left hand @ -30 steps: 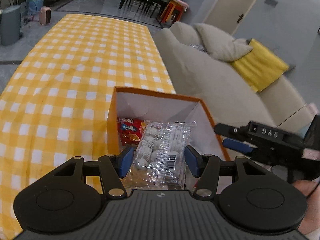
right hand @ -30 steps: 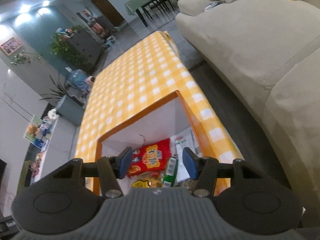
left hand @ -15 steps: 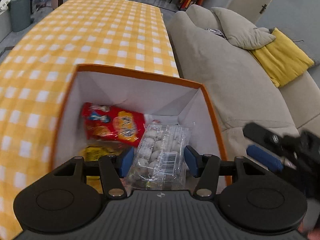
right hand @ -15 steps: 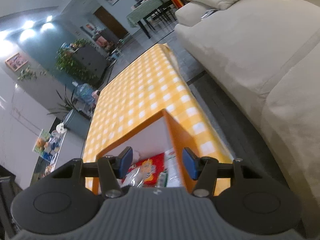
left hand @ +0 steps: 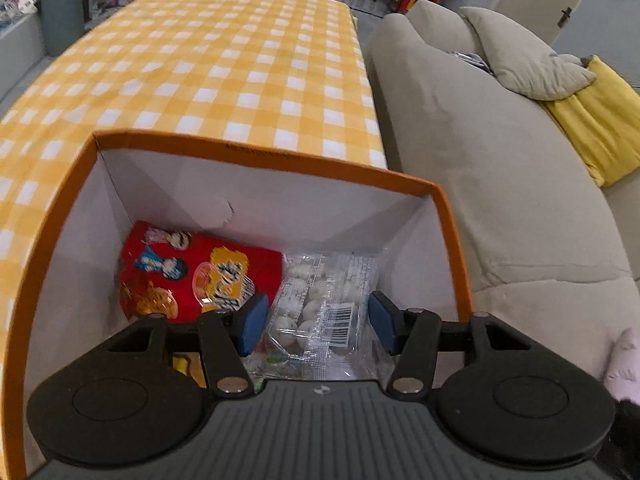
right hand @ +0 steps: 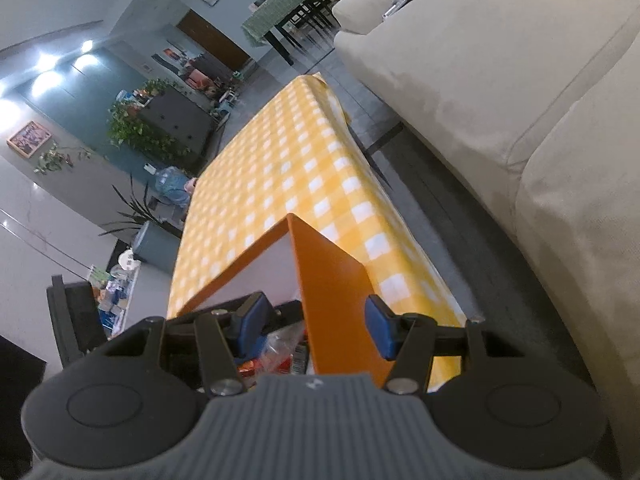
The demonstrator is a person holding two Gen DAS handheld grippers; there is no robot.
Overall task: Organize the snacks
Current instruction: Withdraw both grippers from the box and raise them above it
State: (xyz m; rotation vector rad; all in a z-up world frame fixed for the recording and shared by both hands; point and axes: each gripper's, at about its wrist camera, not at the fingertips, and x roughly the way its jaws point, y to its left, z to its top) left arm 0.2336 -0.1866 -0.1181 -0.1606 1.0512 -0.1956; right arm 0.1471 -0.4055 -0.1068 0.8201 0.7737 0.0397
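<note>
An orange box (left hand: pixel 256 158) with white inner walls stands on the yellow checked table (left hand: pixel 224 60). Inside lie a red snack bag (left hand: pixel 192 272) and a clear packet of white round sweets (left hand: pixel 324 300). My left gripper (left hand: pixel 316 322) is open above the box, its blue pads either side of the clear packet without touching it. My right gripper (right hand: pixel 314 326) is open and straddles the box's orange right wall (right hand: pixel 332 300), with some snack wrappers (right hand: pixel 280 344) showing just inside.
A beige sofa (left hand: pixel 500 184) runs along the table's right side, with a grey cushion (left hand: pixel 524 60) and a yellow cushion (left hand: pixel 600 116). A narrow floor gap (right hand: pixel 460 232) separates table and sofa. Plants and a dining set stand far off.
My left gripper has moved forward over the box and let go of the clear packet, which now lies inside. My right gripper has drawn back and rightward to the box's right wall.
</note>
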